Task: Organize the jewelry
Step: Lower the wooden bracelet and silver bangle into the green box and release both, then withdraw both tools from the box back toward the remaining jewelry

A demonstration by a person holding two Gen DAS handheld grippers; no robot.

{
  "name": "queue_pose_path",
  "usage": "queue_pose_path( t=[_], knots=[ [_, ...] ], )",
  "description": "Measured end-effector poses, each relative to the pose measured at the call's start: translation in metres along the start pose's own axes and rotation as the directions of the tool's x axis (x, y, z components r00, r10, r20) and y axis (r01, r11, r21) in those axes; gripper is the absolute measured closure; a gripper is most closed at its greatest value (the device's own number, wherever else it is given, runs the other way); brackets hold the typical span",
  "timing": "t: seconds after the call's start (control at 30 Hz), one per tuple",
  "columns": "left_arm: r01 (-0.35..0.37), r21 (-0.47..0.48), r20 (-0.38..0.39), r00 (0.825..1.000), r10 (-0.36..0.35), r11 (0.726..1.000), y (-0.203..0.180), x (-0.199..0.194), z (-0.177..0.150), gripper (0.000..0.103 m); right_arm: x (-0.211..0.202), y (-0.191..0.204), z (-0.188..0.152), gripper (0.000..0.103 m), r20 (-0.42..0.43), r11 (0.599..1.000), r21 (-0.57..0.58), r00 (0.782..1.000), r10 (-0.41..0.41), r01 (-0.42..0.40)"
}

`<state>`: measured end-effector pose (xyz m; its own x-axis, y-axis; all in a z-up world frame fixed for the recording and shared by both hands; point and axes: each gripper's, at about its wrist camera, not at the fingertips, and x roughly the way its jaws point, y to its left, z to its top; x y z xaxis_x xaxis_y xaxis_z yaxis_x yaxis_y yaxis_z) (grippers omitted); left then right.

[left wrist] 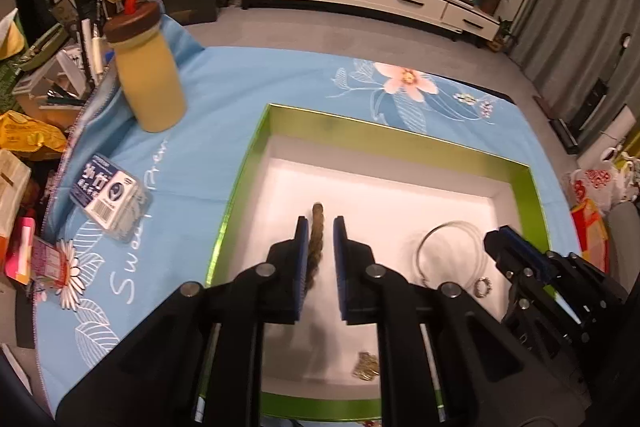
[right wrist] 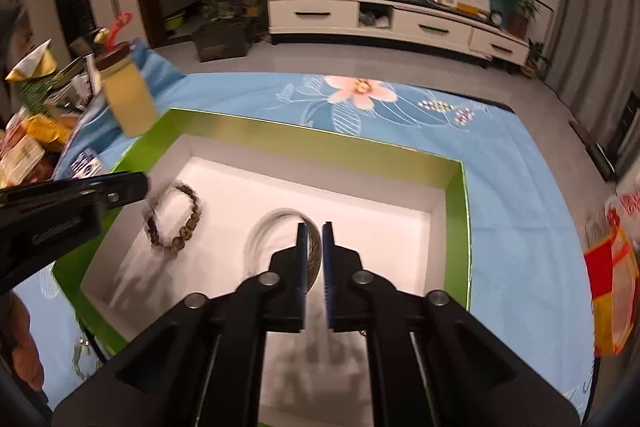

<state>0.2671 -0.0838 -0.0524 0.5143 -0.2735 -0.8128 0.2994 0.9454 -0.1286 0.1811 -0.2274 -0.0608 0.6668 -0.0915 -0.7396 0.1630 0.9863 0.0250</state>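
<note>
Both pairs of fingers stand only a little apart, over one shallow green-rimmed box (left wrist: 536, 195) with a white floor, which lies on a blue flowered cloth (left wrist: 240, 83).

Left gripper (left wrist: 321, 223): its two blue pads are parted by a narrow gap, and a brown beaded bracelet (left wrist: 316, 239) stands on edge in that gap. It lies close against the left pad, while the right pad is clear of it. Whether the left pad presses on the beads cannot be told. From the right wrist camera this bracelet (right wrist: 176, 223) shows as one loop of brown beads in the left part of the box.

Right gripper (right wrist: 315, 227): its pads are closer together, with a slim gap between them. One thin silver wire bangle (right wrist: 276, 223) is at its tips, the rim passing just by the left pad; whether anything is pinched cannot be told.

Counted inside the box: one beaded bracelet, one wire bangle (left wrist: 444, 251), one small silver ring (left wrist: 483, 286) near the bangle, one small heap of gold-coloured chain (left wrist: 366, 366) toward the near wall.

Left of the box on the cloth: one yellow bottle (left wrist: 150, 79) with a brown cap, and one small blue-and-white card pack (left wrist: 110, 197).
</note>
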Motion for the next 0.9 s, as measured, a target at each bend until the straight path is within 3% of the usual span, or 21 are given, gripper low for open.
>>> queue_pose_path(
  t=[0.23, 0.4, 0.6, 0.7, 0.9],
  knots=[
    [-0.024, 0.055, 0.063, 0.998, 0.02, 0.998, -0.009, -0.028, -0.013, 0.033, -0.028, -0.012, -0.016, 0.08, 0.062, 0.998, 0.037, 0.997, 0.048, -0.051],
    [-0.041, 0.109, 0.125, 0.992, 0.027, 0.993, -0.017, -0.061, -0.029, 0.014, -0.06, -0.023, -0.035, 0.069, 0.112, 0.994, 0.067, 0.991, 0.08, -0.087],
    [-0.031, 0.155, 0.145, 0.989, 0.008, 0.987, -0.022, -0.095, -0.058, 0.002, -0.102, -0.043, -0.066, 0.056, 0.168, 0.991, 0.094, 0.982, 0.084, -0.101],
    [-0.018, 0.162, 0.123, 0.992, -0.002, 0.987, -0.019, -0.104, -0.075, 0.002, -0.122, -0.054, -0.08, 0.05, 0.2, 0.991, 0.101, 0.978, 0.063, -0.085],
    [0.01, 0.105, 0.109, 0.994, -0.021, 0.994, 0.006, -0.124, -0.108, 0.002, -0.148, -0.061, -0.104, 0.049, 0.211, 0.995, 0.063, 0.976, 0.058, -0.073]
  ],
)
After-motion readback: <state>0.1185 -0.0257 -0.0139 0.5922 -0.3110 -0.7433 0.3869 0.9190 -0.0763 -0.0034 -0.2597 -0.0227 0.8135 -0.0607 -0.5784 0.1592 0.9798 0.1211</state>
